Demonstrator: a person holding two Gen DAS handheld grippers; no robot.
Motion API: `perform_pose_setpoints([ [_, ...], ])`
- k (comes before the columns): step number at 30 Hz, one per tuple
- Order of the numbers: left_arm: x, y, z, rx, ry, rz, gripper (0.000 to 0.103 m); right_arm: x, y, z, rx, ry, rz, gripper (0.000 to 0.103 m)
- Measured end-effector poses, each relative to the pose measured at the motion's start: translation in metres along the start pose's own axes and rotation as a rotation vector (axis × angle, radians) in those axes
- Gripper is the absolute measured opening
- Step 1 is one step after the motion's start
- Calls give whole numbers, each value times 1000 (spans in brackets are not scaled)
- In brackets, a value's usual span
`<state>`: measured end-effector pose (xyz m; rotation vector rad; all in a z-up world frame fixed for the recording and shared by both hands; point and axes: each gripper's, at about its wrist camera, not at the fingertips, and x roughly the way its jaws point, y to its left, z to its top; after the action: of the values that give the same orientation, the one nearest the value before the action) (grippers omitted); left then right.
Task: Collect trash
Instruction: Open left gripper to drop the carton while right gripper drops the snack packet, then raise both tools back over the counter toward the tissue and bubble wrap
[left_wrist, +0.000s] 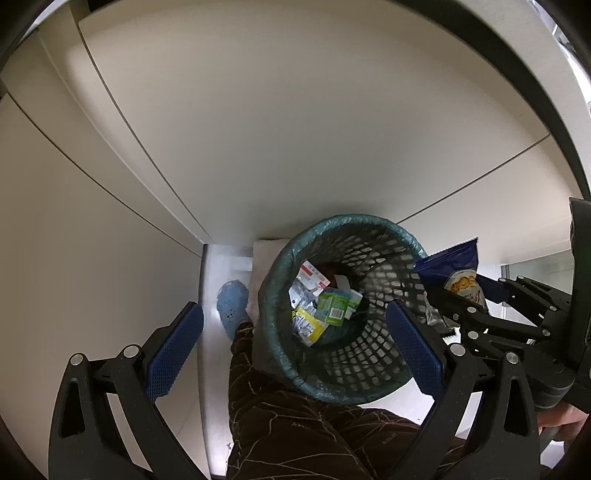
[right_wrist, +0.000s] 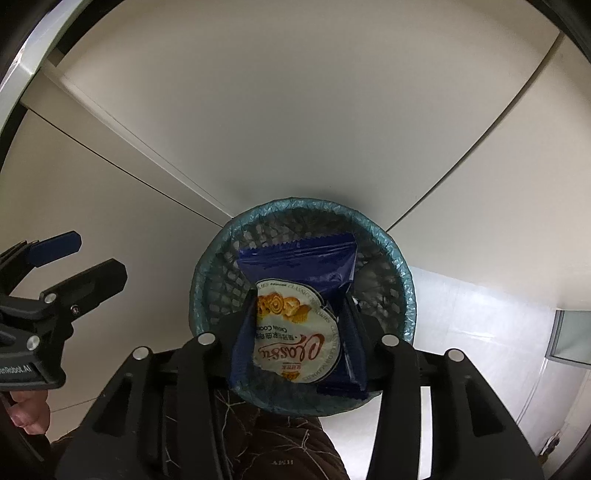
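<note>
A dark mesh waste bin (left_wrist: 369, 362) with a teal liner stands on the floor right below both grippers. Inside lie a green carton (left_wrist: 334, 304), a yellow wrapper (left_wrist: 306, 326) and a white and red packet (left_wrist: 314, 277). My left gripper (left_wrist: 291, 310) hangs open and empty over the bin's mouth, its blue pads (left_wrist: 173, 350) wide apart. My right gripper (right_wrist: 299, 295) points straight down above the bin (right_wrist: 295, 205). A blue cookie packet (right_wrist: 295, 280) stands upright between its fingers, touching both. From the left wrist view this packet (left_wrist: 454, 262) sits over the bin's right rim.
White cabinet doors (left_wrist: 295, 110) rise behind the bin. A person's leg in dark patterned trousers (left_wrist: 295, 424) and a blue-covered foot (left_wrist: 232, 302) stand beside the bin on the pale floor (right_wrist: 461, 332). A hand (right_wrist: 29, 410) holds the left gripper (right_wrist: 88, 254).
</note>
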<state>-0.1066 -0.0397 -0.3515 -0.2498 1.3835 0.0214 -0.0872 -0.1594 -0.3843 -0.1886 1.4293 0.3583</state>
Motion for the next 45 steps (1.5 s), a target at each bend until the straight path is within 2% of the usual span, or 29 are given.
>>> perform_pose_setpoints([
  [7,3,-1,1,14,20,4,97,7,1,-1,10,18,-8,57],
  [9,5,0,2,18,19,9,97,7,1,-1,18,14,-10,65],
  [11,6,1,2,13,23,15,97,6,-1,0,31,9,-21,81],
  [13,4,1,3,10,16,15,97,1,-4,0,34,-7,-67,90],
  [18,-9,-3,8,19,6,13,97,-24,-17,-1,38,-54,-104,94],
  [21,-28,-7,12,35,-10,7,97,-44,-24,1,54,-49,-90,94],
  [27,-78,-15,27,53,-59,2,97,-115,-26,7,53,-132,-80,94],
  [33,-132,-19,48,27,-132,-17,97,-189,-38,26,119,-240,-110,94],
  [37,-164,-25,64,12,-190,14,97,-228,-47,42,165,-296,-122,94],
  [41,-189,-34,80,20,-224,-7,97,-255,-56,55,197,-339,-138,94],
  [45,-213,-44,104,26,-248,3,97,-279,-63,70,213,-366,-148,94],
])
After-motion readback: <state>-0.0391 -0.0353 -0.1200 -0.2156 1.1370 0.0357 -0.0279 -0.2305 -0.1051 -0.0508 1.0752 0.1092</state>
